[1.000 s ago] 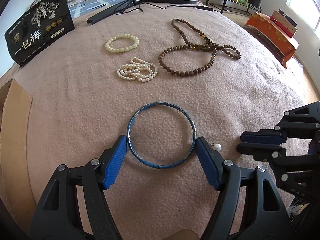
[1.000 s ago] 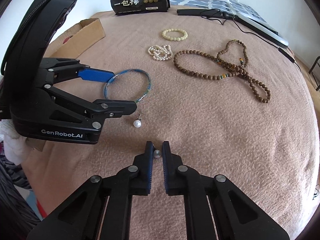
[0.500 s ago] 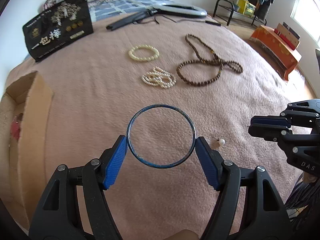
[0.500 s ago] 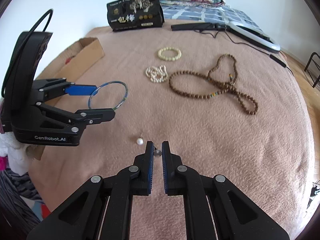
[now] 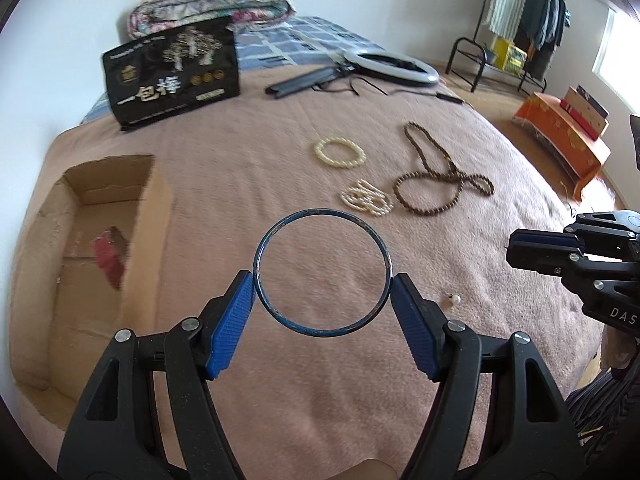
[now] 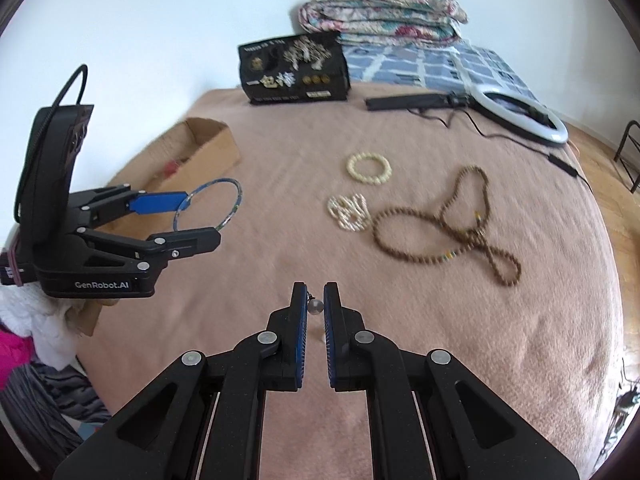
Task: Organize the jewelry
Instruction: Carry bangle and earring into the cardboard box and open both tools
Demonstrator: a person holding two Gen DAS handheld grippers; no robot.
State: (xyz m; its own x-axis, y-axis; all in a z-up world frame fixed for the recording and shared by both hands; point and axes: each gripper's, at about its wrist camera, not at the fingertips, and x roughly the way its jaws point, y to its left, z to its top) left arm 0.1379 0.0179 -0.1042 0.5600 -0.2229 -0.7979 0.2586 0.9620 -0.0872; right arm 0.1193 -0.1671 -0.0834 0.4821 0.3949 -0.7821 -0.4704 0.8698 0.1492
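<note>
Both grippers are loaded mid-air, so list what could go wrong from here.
1. The left gripper pinches the blue bangle only at its edges; it could pop free before reaching the cardboard box.
2. The right gripper barely holds a tiny bead earring, which could slip onto the blanket.

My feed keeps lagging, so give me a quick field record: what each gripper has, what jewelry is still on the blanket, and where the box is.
left gripper: shut on blue bangle, held above the blanket
right gripper: shut on small grey bead earring
loose on blanket: cream bead bracelet; pearl strand pile; brown bead necklace; single pearl earring
cardboard box: open, at the left edge of the blanket, something red inside
</note>
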